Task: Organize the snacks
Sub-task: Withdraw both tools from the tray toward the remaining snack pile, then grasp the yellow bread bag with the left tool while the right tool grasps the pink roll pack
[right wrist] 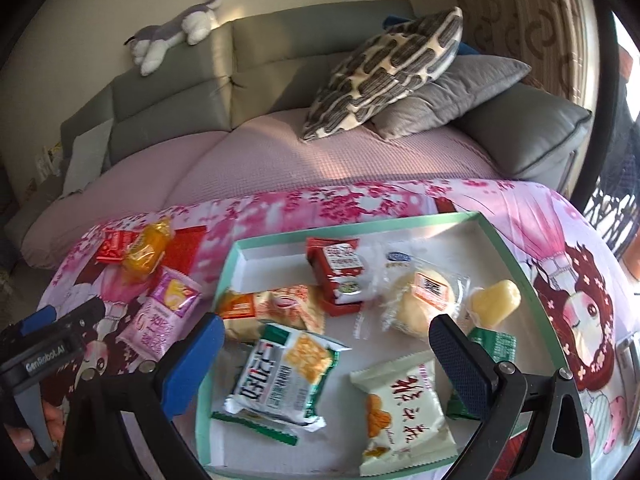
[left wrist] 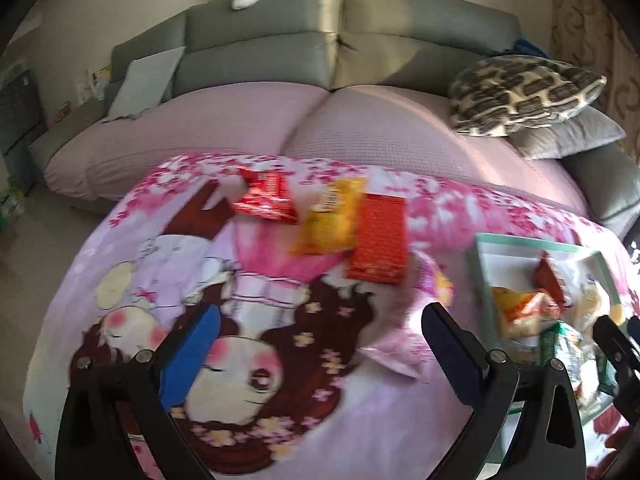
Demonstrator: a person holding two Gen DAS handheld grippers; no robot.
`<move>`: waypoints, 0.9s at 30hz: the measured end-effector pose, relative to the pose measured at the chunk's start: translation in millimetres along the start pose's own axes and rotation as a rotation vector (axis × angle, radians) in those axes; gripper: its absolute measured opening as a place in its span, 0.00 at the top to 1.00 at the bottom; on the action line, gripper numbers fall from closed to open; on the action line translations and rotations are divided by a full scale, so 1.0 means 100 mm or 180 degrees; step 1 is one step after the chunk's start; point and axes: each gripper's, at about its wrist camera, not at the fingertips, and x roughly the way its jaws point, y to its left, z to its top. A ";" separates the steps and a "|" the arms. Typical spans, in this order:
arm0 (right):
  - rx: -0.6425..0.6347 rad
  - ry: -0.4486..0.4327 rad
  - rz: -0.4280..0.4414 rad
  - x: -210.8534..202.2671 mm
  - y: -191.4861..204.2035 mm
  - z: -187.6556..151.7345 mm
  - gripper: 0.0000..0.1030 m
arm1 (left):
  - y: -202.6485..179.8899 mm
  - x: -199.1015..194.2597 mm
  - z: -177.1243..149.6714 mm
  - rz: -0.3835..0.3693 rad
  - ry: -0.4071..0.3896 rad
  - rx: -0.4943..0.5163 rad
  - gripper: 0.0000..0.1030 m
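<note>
A shallow green-rimmed box (right wrist: pixel 360 221) lies on the cartoon blanket and holds several snack packs, among them a green cracker pack (right wrist: pixel 286 376) and a red box (right wrist: pixel 340 276). My right gripper (right wrist: pixel 326 356) is open and empty, low over the box. Outside it lie a pink packet (right wrist: pixel 162 312), a yellow packet (right wrist: pixel 148 250), a red packet (right wrist: pixel 114 249) and a flat red pack (right wrist: pixel 186 254). My left gripper (left wrist: pixel 320 352) is open and empty over the blanket; the pink packet (left wrist: pixel 396 346) lies by its right finger, the red and yellow packs (left wrist: pixel 332 220) farther off. The box (left wrist: pixel 532 242) is at the right.
A grey sofa (left wrist: pixel 320 44) with a pink seat cover stands behind the blanket (left wrist: pixel 240 320). Patterned and grey cushions (right wrist: pixel 392 68) sit at its right end. A plush husky (right wrist: pixel 176 28) lies on the backrest. A curtain (right wrist: pixel 532 20) hangs at the right.
</note>
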 end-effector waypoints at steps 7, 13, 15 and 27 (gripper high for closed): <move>-0.0079 -0.0034 0.0438 -0.01 0.39 0.00 0.00 | 0.37 0.01 0.02 0.0187 0.0057 -0.0173 0.02; -0.0103 0.0087 0.0638 0.06 0.68 -0.04 0.00 | 0.61 0.04 0.01 0.0323 0.0093 -0.0278 0.02; -0.0108 0.0153 0.0666 0.10 0.75 -0.04 0.00 | 0.67 0.05 0.00 0.0326 0.0112 -0.0309 0.02; -0.0088 0.0528 0.0797 0.43 1.19 0.02 0.09 | 0.82 0.21 0.15 0.0148 0.0282 -0.0414 0.02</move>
